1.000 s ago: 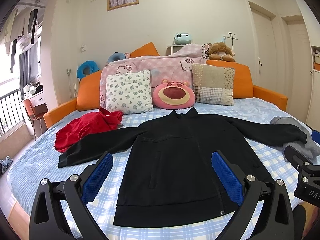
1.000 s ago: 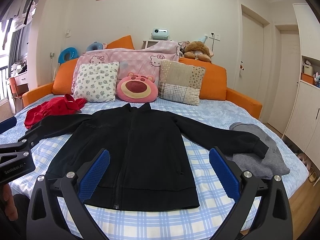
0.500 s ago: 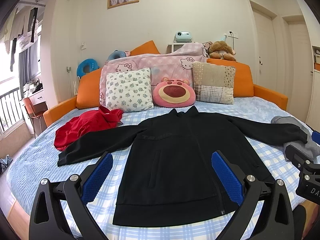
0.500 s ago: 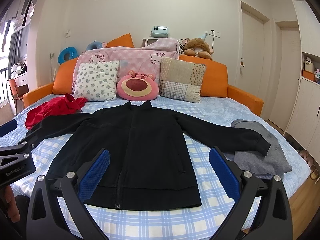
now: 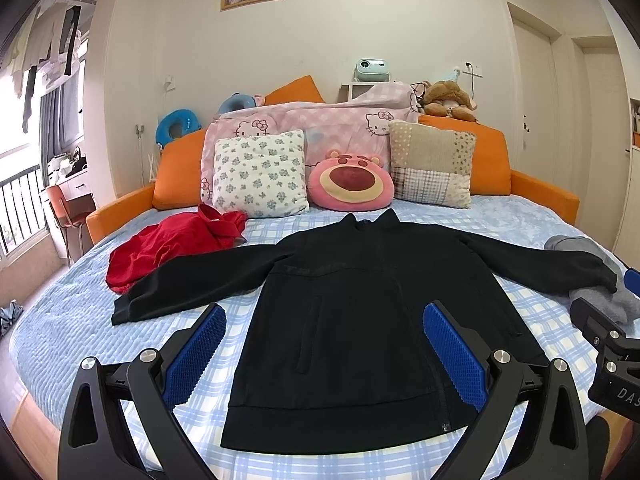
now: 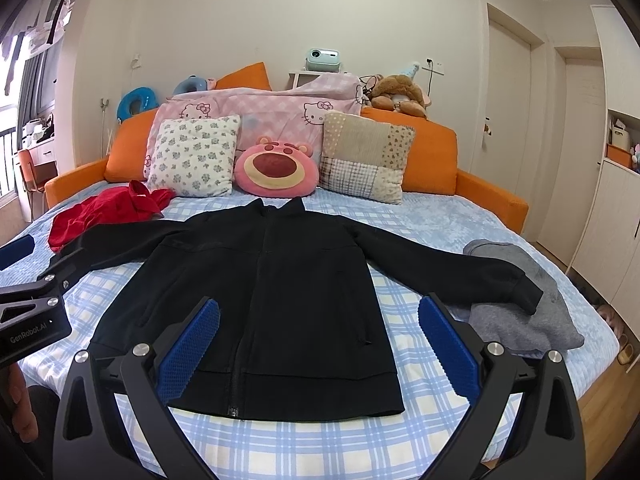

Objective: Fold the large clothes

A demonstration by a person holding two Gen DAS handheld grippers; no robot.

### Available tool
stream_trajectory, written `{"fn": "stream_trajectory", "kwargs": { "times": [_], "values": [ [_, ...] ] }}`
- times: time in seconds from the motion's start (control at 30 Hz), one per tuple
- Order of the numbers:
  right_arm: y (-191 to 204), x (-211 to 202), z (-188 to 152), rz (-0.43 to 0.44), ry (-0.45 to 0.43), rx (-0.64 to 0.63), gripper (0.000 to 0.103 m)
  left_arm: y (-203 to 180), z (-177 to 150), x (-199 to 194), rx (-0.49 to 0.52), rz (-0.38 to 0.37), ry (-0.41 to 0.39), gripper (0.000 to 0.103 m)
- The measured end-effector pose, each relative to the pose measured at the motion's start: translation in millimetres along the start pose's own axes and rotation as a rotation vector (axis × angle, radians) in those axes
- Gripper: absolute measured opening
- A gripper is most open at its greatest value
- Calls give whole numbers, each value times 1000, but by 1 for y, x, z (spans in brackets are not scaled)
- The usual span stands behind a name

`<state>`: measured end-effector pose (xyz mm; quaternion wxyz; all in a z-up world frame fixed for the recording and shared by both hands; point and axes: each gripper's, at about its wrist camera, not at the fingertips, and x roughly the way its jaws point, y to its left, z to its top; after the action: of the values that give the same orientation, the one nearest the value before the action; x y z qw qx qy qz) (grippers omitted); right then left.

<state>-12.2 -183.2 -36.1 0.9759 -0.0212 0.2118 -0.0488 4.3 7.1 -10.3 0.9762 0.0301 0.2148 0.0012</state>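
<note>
So there's a black jacket (image 5: 360,320) laid flat, front side up, in the middle of the bed (image 5: 72,320), zip closed, collar pointing at the pillows, hem at the near edge. Both sleeves are stretched straight out sideways. Left of the jacket, up near its left sleeve, there's a crumpled red top (image 5: 172,244), and the sleeve cuff ends just below it. On the other side the right sleeve's cuff lies on top of a grey garment (image 6: 528,312) bunched near the bed's right edge.

Behind the collar sits a pink bear cushion (image 5: 350,182), with a floral pillow (image 5: 260,172) to its left and a patchwork pillow (image 5: 432,168) to its right, all leaning on the orange headboard.

Left gripper (image 5: 324,356) hangs over the hem end of the jacket, fingers spread wide, blue pads (image 5: 196,356) not touching anything. Right gripper (image 6: 318,352) is the same deal, fingers wide apart over the hem, nothing between them. Each one shows at the edge of the other's view, both off the fabric.
</note>
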Motion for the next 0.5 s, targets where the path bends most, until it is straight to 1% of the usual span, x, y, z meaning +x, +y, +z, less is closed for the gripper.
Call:
{"fn": "stream_trajectory", "kwargs": {
  "times": [0.5],
  "values": [
    [-3, 6, 4, 0, 2, 14, 98, -1, -2, 5, 3, 1, 6, 100]
  ]
}}
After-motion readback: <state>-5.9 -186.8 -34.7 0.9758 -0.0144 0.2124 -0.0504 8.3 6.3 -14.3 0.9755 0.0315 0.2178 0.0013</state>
